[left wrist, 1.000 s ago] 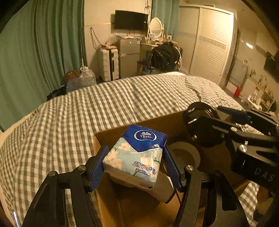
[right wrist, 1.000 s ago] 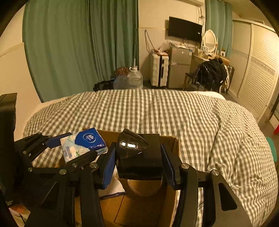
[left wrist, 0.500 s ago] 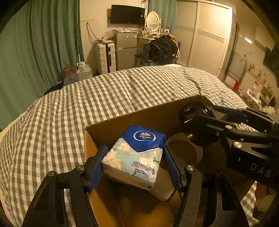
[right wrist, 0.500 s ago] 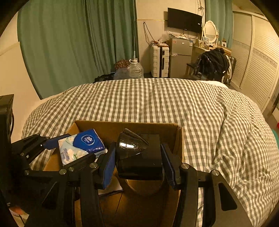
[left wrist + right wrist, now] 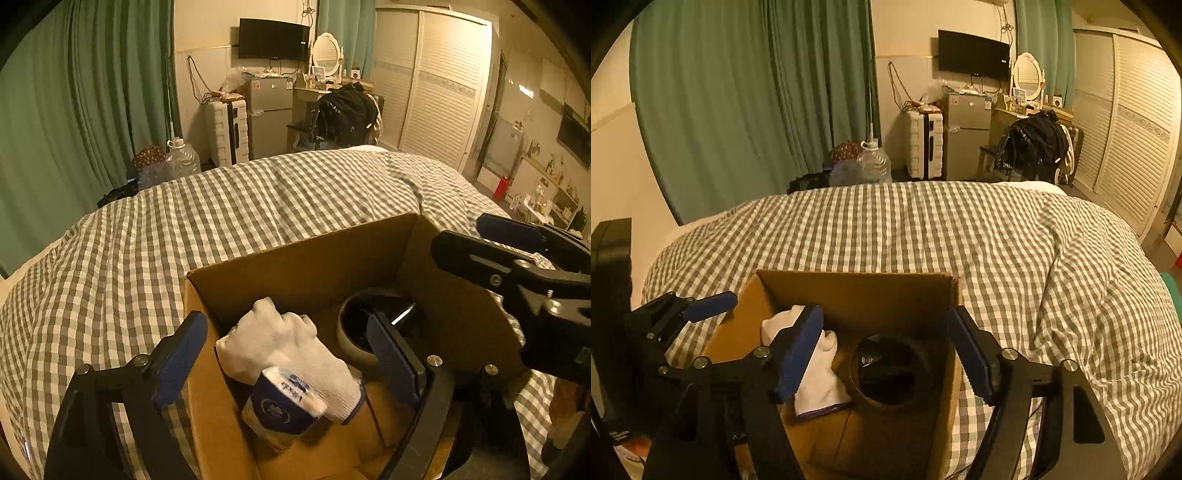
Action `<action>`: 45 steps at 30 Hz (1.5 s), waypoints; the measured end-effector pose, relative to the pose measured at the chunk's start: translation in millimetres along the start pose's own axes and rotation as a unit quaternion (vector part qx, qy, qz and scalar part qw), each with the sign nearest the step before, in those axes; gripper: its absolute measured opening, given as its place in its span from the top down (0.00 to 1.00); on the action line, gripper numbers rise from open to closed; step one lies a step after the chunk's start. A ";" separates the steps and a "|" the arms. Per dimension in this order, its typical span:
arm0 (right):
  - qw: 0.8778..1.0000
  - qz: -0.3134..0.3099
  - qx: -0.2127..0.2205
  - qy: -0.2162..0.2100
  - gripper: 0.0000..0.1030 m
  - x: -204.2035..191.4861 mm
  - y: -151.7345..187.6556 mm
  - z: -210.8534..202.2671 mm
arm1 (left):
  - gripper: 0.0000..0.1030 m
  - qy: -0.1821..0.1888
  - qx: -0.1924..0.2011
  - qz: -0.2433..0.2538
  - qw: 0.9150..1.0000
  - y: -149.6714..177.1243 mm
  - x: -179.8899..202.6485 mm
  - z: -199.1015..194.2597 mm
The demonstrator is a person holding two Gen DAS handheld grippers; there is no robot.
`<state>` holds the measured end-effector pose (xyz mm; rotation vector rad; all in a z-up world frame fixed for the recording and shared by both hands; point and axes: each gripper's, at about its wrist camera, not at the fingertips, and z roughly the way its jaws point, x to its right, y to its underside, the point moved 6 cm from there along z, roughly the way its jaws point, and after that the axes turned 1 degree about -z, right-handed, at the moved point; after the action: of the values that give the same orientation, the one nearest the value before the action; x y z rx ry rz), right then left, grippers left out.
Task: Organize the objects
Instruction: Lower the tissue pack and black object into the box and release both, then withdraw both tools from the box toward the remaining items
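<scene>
Now at the release step: both items have been let go into the cardboard box (image 5: 295, 266), which sits on the checked bed cover (image 5: 147, 240). Left gripper (image 5: 291, 354): its jaws have just been opening and stand wide apart, with nothing pressed between them. The tissue pack (image 5: 284, 402) lies inside the box at its near left, partly under a white glove (image 5: 288, 343). Right gripper (image 5: 892, 350): its jaws have likewise just been opening and now stand clear of the black object (image 5: 886, 369), which rests inside a roll of tape (image 5: 864, 397) on the box floor, right of the glove. Neither item is touched by a pad. The next move probably calls for lifting both grippers straight up and out past the box walls without snagging the glove, then seeking any remaining loose object; none shows on the bed.
</scene>
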<state>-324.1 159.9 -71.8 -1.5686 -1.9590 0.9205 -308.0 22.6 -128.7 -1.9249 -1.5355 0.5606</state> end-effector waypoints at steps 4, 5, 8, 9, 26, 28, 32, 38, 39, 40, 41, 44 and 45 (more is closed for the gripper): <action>1.000 0.004 0.009 0.007 0.25 2.4 -0.1 -21.3 | 0.10 0.002 0.016 -0.001 1.000 -3.4 5.3 -20.2; 1.000 0.003 0.012 0.011 0.24 3.6 0.6 -31.0 | 0.08 0.001 0.020 0.000 1.000 -2.7 6.3 -26.9; 0.999 -0.001 0.024 0.023 0.19 6.6 1.5 -61.1 | 0.06 -0.006 0.032 -0.004 0.999 -5.7 12.4 -53.1; 0.999 -0.001 0.031 0.026 0.18 6.2 1.1 -73.6 | 0.06 -0.005 0.039 -0.002 0.999 -7.1 15.8 -64.6; 0.993 -0.022 0.112 0.022 0.11 -25.0 34.6 -225.2 | 0.00 -0.069 0.093 -0.037 0.993 53.9 28.0 -188.5; 0.994 -0.022 0.106 0.025 0.11 -25.3 47.5 -228.3 | 0.00 -0.079 0.091 -0.029 0.992 65.5 33.0 -187.0; 0.995 -0.022 0.086 0.039 0.11 -24.1 75.3 -218.3 | 0.00 -0.097 0.080 -0.007 0.992 89.8 43.8 -172.9; 0.997 -0.016 0.039 0.064 0.11 -15.9 123.9 -183.8 | 0.00 -0.113 0.024 0.013 0.993 137.1 49.8 -127.7; 0.997 -0.023 0.029 0.072 0.11 -15.7 133.3 -176.9 | 0.00 -0.113 0.016 0.013 0.993 142.0 48.9 -121.7; 0.997 -0.028 0.020 0.075 0.11 -16.0 140.3 -170.2 | 0.00 -0.116 0.003 0.012 0.993 149.9 46.9 -113.2; 0.997 -0.032 0.011 0.076 0.11 -16.1 146.1 -164.6 | 0.00 -0.119 -0.005 0.011 0.993 155.4 44.5 -107.9; 0.997 -0.038 -0.016 0.064 0.11 -22.6 164.8 -142.9 | 0.00 -0.118 -0.017 0.006 0.993 168.8 36.0 -99.8; 0.997 -0.038 -0.025 0.059 0.11 -25.5 170.7 -135.9 | 0.00 -0.117 -0.019 0.004 0.993 172.2 32.9 -99.5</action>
<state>-108.6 185.2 -106.5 -1.5276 -1.9569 0.7367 -111.8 10.2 -173.0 -1.9490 -1.6946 0.7903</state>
